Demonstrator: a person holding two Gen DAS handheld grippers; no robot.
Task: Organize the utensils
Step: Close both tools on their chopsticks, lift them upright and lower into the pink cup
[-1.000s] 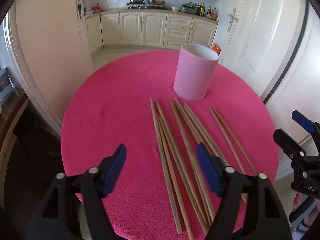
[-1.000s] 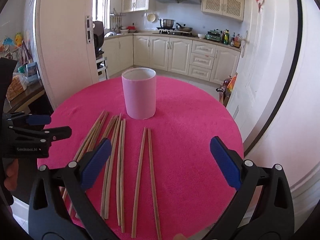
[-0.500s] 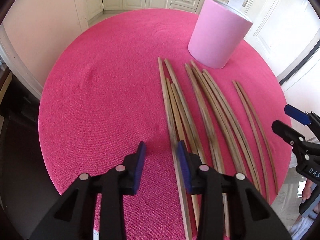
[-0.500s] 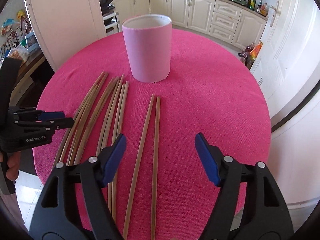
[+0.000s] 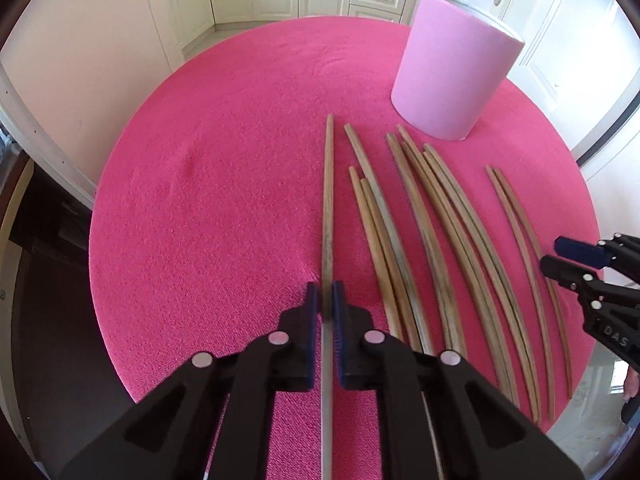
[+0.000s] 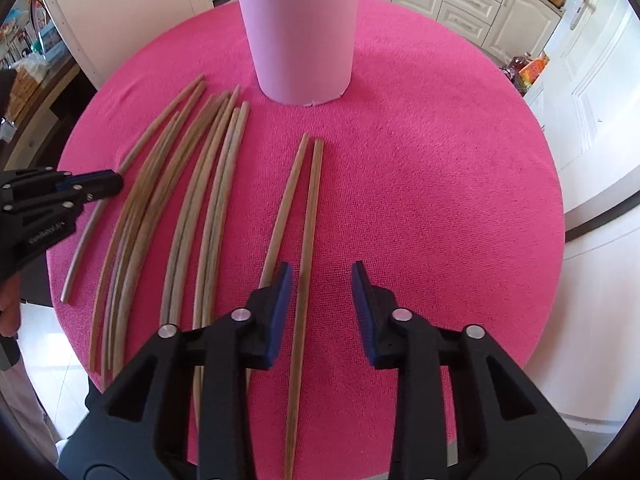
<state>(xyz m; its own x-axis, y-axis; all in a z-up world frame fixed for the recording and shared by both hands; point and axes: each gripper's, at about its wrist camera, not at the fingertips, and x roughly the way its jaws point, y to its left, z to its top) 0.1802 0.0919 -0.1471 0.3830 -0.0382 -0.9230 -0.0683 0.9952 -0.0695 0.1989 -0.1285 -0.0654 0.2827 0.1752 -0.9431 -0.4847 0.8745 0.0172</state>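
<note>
Chopsticks (image 5: pixel 436 240) of pale wood lie in a loose row on the round pink tabletop (image 5: pixel 224 184), their far tips pointing toward the pink cylindrical holder (image 5: pixel 452 68), which stands upright near the table's far side. The left gripper (image 5: pixel 326 308) points steeply down at the leftmost chopstick (image 5: pixel 328 200) and its blue pads are pressed together on that stick, which runs straight out between them and lies a little apart from its neighbours. The right gripper (image 6: pixel 320 280) hangs over the two sticks at the right end of the row (set apart from the main bundle): its jaws are closing, the rightmost chopstick (image 6: pixel 310 216) sits in the gap between them with neither pad touching it, and its partner (image 6: pixel 286 200) passes under the left-hand pad. From the right wrist view the holder's rim is partly cut off by the frame edge.
</note>
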